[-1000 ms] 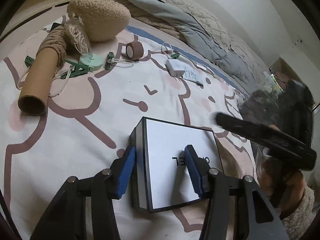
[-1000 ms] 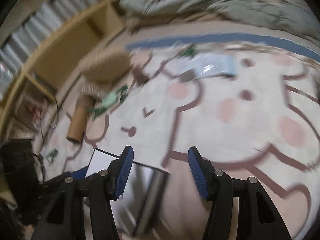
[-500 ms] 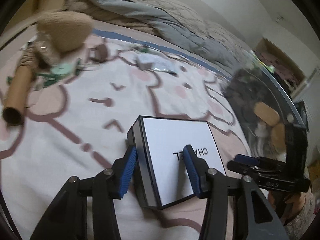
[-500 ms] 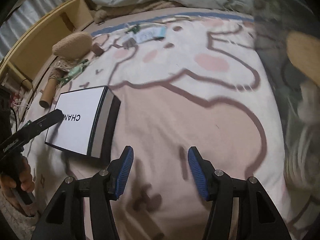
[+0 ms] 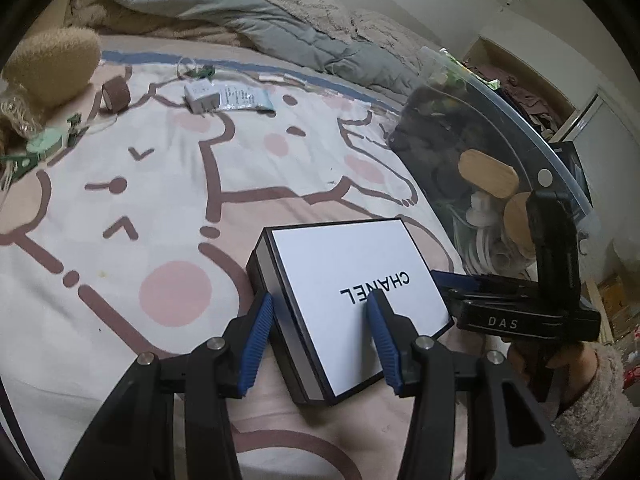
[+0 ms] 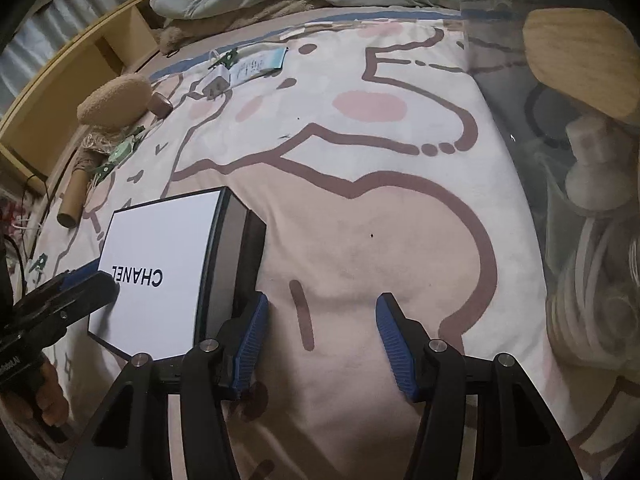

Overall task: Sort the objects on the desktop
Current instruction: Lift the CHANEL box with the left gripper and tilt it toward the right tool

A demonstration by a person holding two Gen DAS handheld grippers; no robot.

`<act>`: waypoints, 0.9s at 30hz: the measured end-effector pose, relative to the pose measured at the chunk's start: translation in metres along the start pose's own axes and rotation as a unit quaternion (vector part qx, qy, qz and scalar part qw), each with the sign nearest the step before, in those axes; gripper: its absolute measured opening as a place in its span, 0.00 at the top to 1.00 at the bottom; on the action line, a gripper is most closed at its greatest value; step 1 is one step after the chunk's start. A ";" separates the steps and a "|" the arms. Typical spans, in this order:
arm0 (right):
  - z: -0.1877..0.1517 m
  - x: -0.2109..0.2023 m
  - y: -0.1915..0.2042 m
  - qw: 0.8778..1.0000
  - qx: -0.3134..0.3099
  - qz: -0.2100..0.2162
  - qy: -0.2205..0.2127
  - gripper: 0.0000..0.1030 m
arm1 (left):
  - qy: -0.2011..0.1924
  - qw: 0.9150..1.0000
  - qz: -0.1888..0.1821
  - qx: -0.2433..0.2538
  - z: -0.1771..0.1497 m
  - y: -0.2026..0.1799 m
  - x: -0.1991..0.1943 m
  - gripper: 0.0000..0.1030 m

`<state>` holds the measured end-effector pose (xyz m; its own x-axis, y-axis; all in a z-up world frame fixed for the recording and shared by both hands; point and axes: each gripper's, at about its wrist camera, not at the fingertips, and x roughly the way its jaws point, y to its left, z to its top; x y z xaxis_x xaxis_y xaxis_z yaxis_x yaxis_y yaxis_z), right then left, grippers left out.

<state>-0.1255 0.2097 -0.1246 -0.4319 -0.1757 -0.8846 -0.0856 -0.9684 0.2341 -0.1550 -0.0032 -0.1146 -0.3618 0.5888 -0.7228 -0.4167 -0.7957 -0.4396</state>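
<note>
A flat white box [image 5: 352, 280] with black edges and black lettering is clamped at its near corner by my left gripper [image 5: 320, 300]. One blue pad sits against its grey side and the other lies on the white lid. In the right wrist view the same box [image 6: 160, 256] hangs just over the cartoon-print bedsheet [image 6: 360, 220], with the left gripper [image 6: 80, 288] reaching in from the left. My right gripper [image 6: 322, 302] stands open over bare sheet, its left finger close beside the box's dark side. Nothing is between its pads.
A clear plastic bin [image 5: 480, 140] with wooden pieces and white cables stands at the right. Far left lie a fluffy beige thing [image 5: 52, 64], a brown tape roll [image 5: 116, 96], green clips [image 5: 44, 144] and a cardboard tube [image 6: 74, 196]. A white charger [image 5: 202, 96] and a grey quilt [image 5: 240, 12] lie behind.
My left gripper has carried the box to the right, towards the clear bin, with its grip unchanged. The right gripper swung round and came down beside the box.
</note>
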 end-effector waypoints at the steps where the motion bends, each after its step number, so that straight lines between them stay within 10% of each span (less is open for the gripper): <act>1: 0.001 0.001 -0.001 1.000 0.001 0.003 0.001 0.44 | 0.003 1.000 0.000 -0.002 0.000 0.001 0.000 0.53; 20: 0.008 -0.028 0.010 0.987 0.014 0.150 -0.058 0.44 | -0.005 0.987 0.153 0.047 -0.006 0.011 -0.029 0.45; 27: 0.014 -0.041 0.041 0.977 -0.020 0.191 -0.095 0.44 | -0.049 0.992 0.113 -0.014 0.002 0.030 -0.058 0.45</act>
<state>-0.1238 0.1801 -0.0733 -0.5849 -0.4932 -0.6439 0.1480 -0.8454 0.5132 -0.1486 -0.0612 -0.0849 -0.5238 0.4048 -0.7495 -0.2922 -0.9119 -0.2883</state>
